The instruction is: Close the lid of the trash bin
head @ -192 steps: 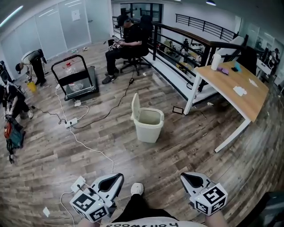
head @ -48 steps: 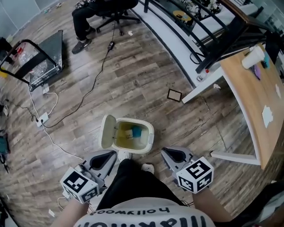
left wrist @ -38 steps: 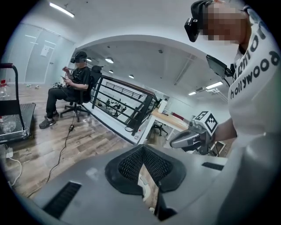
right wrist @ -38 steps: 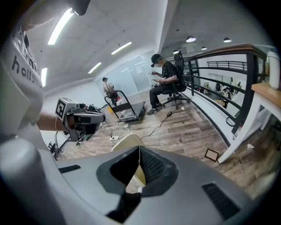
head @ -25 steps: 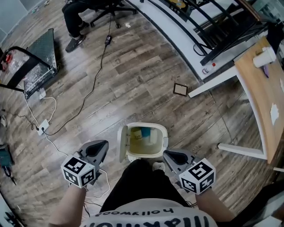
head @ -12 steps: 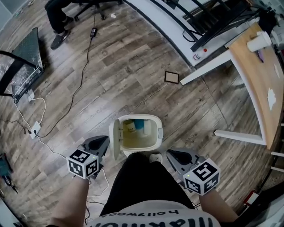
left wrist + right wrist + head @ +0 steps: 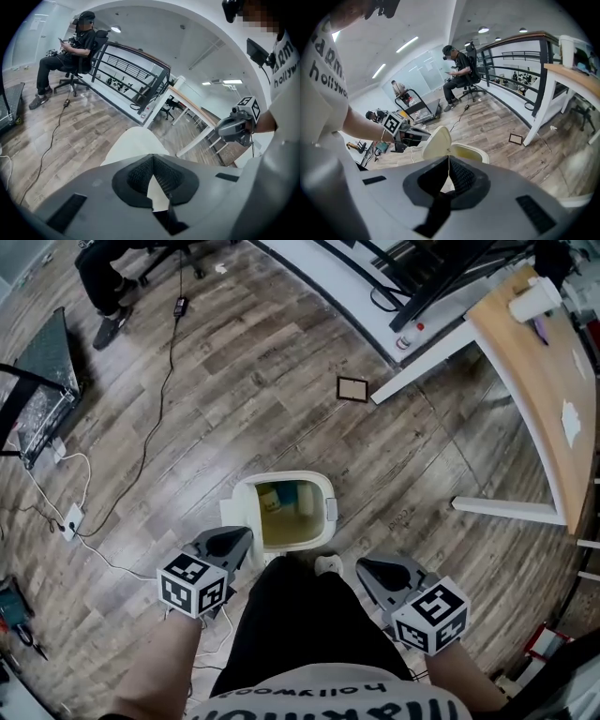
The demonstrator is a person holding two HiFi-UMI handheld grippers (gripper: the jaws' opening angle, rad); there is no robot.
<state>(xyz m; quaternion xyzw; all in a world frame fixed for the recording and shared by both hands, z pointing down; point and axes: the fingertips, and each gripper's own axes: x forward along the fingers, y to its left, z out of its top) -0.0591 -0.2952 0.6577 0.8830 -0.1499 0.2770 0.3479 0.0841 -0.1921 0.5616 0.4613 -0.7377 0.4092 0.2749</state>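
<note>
One trash bin (image 7: 323, 514) to deal with. It stands on the wood floor (image 7: 187, 427) right at your feet, well apart from the desk (image 7: 539, 371), mouth open, with some small litter inside. Its lid (image 7: 234, 510) stands upright on the hinge along the bin's left rim, seen from your side.

My read on handling:
- The lid looks like thin moulded plastic: light, stiff enough to push, smooth and a bit slippery.
- The bin looks near empty, so a hard sideways shove may slide or tip it.

No need to pinch the lid. Make contact on its outer face near the free top edge, far from the hinge, and tip it over toward the mouth. Go easy at the end so it doesn't slam.

Left gripper (image 7: 246, 535) sits just beside the lid's outer face; I can't confirm contact. Its tips are pressed together with nothing between them. Right gripper (image 7: 364, 566) is on the bin's other side, apart from it, also clenched and empty. It could steady the rim.
</note>
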